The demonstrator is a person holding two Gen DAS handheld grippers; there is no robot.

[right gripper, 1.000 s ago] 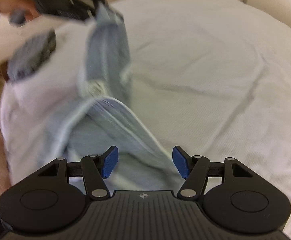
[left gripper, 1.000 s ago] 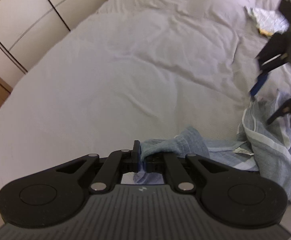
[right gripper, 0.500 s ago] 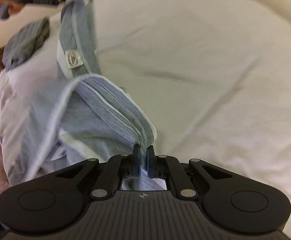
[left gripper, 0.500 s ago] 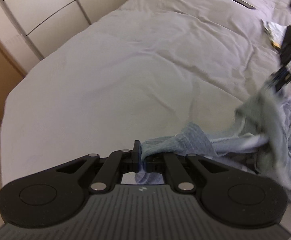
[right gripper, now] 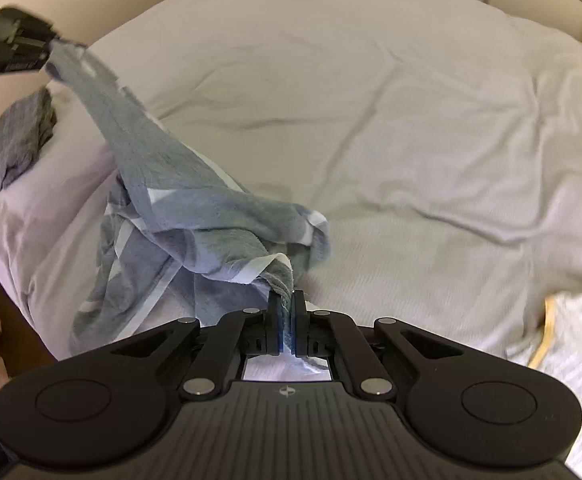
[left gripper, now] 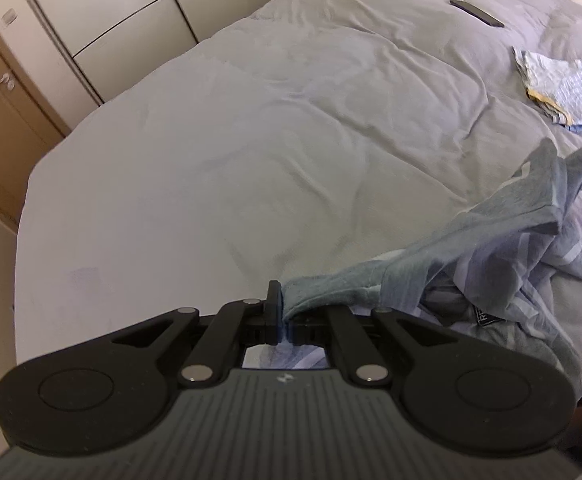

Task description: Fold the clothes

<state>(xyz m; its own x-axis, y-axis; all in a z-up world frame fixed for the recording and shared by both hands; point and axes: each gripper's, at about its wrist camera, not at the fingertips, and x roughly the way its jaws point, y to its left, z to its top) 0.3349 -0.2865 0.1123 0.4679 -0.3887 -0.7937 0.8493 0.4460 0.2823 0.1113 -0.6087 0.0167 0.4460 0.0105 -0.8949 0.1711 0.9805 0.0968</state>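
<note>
- Left gripper (left gripper: 285,320) and right gripper (right gripper: 287,320): jaws clamped on the grey garment (right gripper: 195,204).
- Garment bunched, partly lifted off the bed (left gripper: 251,140); spreading and folding remain.

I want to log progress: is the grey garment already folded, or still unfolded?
Still unfolded. The grey garment hangs bunched and twisted between the left gripper and right gripper, both shut on its edges above the bed.

Left tongs (left gripper: 285,322) clamped; right tongs (right gripper: 287,320) clamped, angled down.
</note>
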